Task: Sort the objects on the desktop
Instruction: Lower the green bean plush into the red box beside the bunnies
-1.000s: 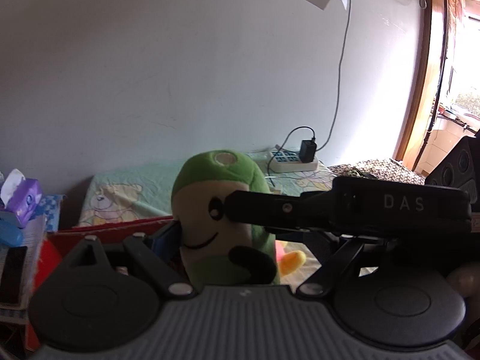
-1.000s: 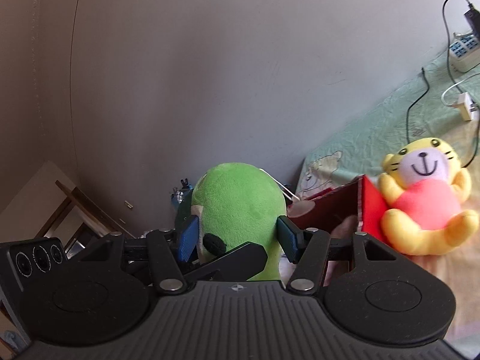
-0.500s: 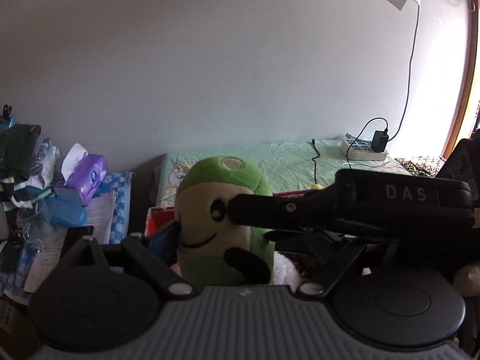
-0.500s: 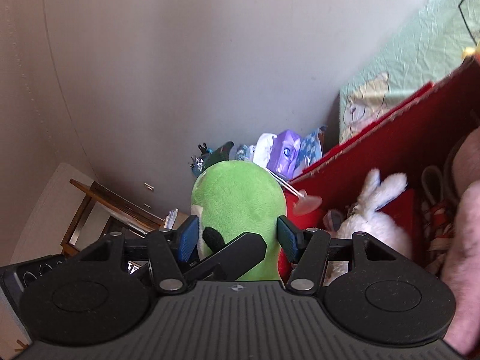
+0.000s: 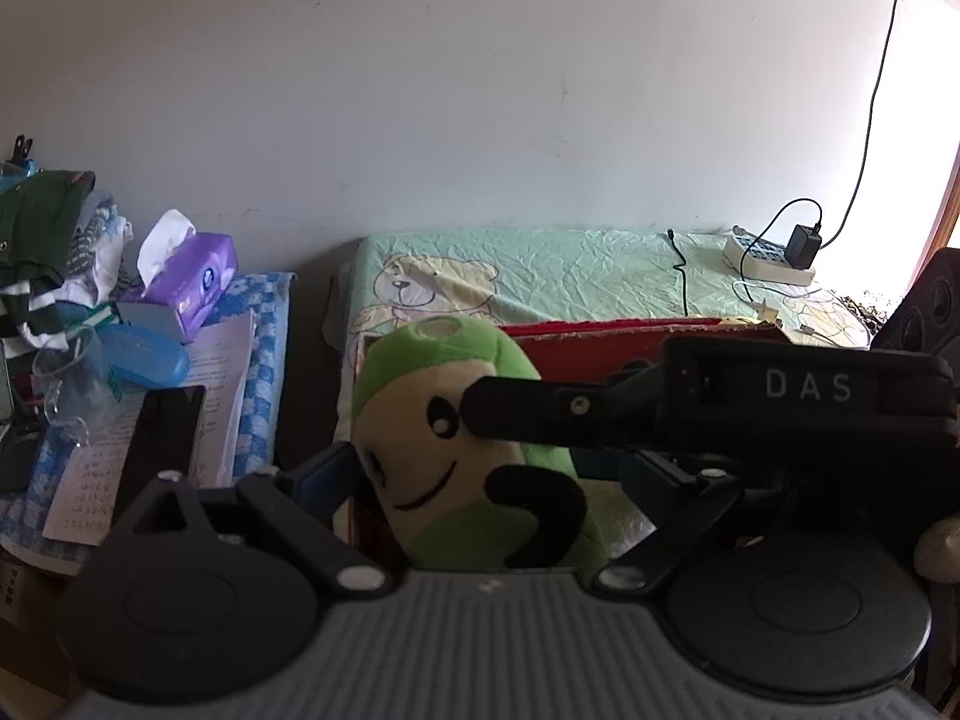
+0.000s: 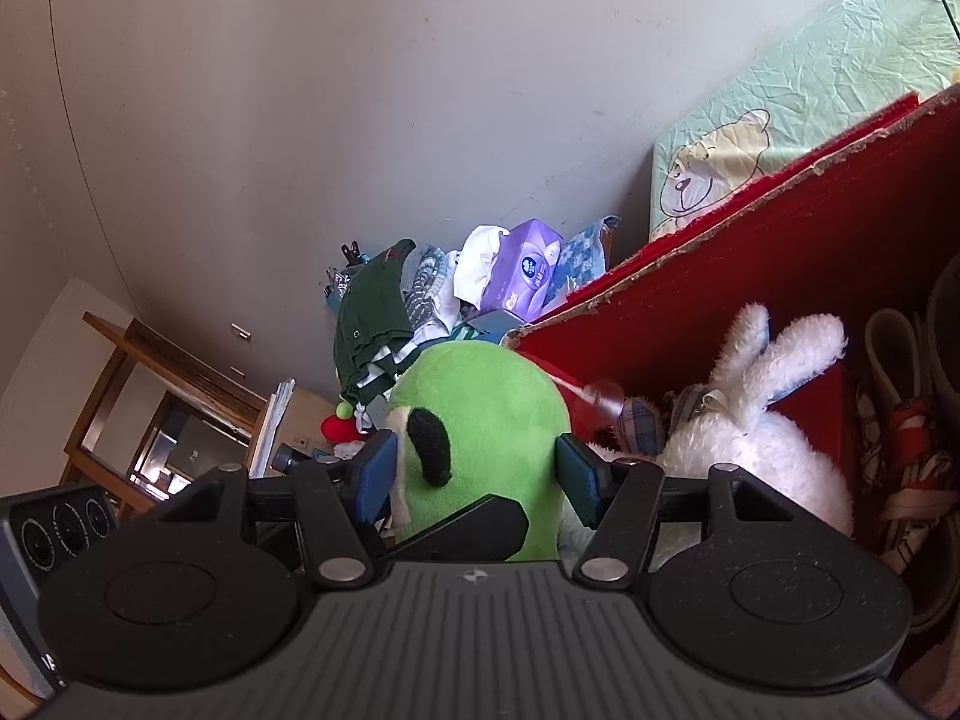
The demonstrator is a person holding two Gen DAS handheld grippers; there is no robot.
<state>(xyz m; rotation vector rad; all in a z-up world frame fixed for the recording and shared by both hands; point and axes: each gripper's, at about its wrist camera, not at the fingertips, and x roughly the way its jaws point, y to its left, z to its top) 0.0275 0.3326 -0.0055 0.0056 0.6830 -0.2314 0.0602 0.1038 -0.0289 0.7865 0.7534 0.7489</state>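
Observation:
A green plush toy (image 5: 444, 420) with a cream face and black arm hangs between the blue pads of my left gripper (image 5: 486, 471), which is shut on it. My right gripper (image 6: 477, 474) is shut on the same green plush toy (image 6: 486, 414) from the other side, and its black body marked DAS (image 5: 804, 387) crosses the left wrist view. The toy sits over the left corner of a red box (image 6: 720, 276), whose rim (image 5: 600, 330) shows behind it. A white rabbit plush (image 6: 750, 438) lies inside the box.
A side table at the left holds a purple tissue pack (image 5: 192, 276), a blue case (image 5: 144, 354), papers, a black phone (image 5: 162, 438) and piled clothes (image 5: 42, 240). Behind the box, a green bear-print sheet (image 5: 540, 270) carries a power strip (image 5: 768, 255) with cables.
Both grippers have carried the green plush leftward and down over the red box. The yellow plush toy has left the right wrist view, and the box's inside with the white rabbit has come in.

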